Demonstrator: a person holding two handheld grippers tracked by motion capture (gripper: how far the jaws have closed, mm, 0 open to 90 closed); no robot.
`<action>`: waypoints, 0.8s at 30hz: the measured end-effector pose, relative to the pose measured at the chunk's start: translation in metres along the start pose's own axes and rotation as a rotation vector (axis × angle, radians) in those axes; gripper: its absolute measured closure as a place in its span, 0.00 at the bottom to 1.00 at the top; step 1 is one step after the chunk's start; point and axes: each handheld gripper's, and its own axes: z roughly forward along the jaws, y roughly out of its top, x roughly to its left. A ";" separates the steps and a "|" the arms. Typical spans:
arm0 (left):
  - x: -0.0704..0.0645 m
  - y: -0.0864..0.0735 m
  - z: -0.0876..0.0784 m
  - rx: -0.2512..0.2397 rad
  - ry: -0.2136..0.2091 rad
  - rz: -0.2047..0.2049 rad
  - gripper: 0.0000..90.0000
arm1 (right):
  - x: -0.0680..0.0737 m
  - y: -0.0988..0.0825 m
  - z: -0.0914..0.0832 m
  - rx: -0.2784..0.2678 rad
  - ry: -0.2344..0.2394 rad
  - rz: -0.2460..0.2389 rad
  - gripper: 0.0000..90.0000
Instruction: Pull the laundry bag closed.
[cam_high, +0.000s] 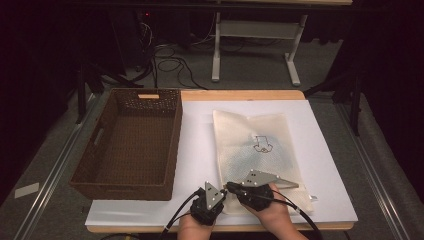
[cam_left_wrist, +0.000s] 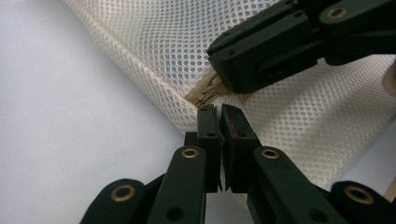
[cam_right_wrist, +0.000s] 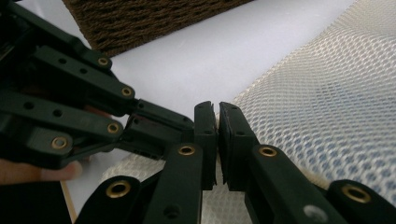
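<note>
An empty brown wicker basket (cam_high: 100, 165) sits left.

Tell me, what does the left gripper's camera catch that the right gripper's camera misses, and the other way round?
The left gripper view alone shows the tan zipper end at the corner of the mesh bag, with the left gripper pinching the bag's edge just below it. The right gripper view alone shows the brown woven basket and a fingertip, with the right gripper closed. Both share the cream mesh bag, the white table cover, and each other's black jaws.
</note>
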 end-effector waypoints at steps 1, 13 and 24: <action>0.000 0.000 0.000 0.001 -0.001 0.001 0.96 | 0.001 -0.001 -0.001 -0.002 -0.004 -0.006 0.97; 0.009 -0.001 0.005 0.001 -0.058 -0.117 0.72 | 0.003 0.000 -0.010 -0.056 -0.009 -0.012 0.98; 0.017 -0.001 0.006 -0.013 -0.135 -0.184 0.90 | 0.004 -0.001 -0.015 -0.069 -0.011 -0.012 0.98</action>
